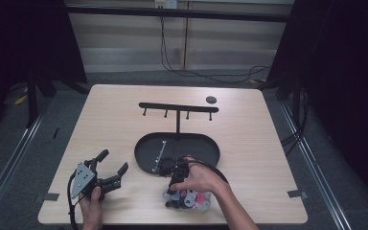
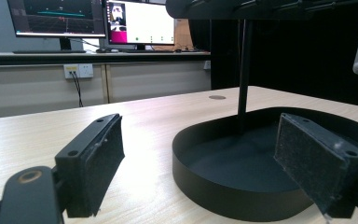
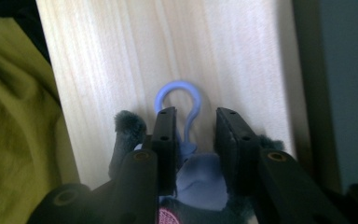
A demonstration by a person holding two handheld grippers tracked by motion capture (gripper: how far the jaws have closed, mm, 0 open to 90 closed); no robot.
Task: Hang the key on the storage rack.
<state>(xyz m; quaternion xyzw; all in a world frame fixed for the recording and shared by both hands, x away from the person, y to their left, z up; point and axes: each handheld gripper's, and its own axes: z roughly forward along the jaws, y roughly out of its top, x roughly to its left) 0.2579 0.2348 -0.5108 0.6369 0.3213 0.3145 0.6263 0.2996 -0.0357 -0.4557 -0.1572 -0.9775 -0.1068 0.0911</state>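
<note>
1. Right gripper view: we are seeing the right gripper (image 3: 193,123) pointing down at the table's near edge, its jaws standing a narrow gap apart on either side of a pale blue loop (image 3: 179,105). Soft blue and pink material is sitting between the jaws lower down; we cannot tell whether the pads are pressing on it.
2. High view: the right hand (image 1: 199,178) is covering a small pile of plush toys (image 1: 191,199) near the front edge.
3. The left gripper (image 1: 112,165) is resting at front left, jaws spread wide and holding nothing.
4. Just beyond, a black oval tray (image 1: 146,148) is lying mid-table, carrying a T-shaped hook stand (image 1: 178,108).
5. A small dark disc (image 1: 211,99) is lying farther back.
</note>
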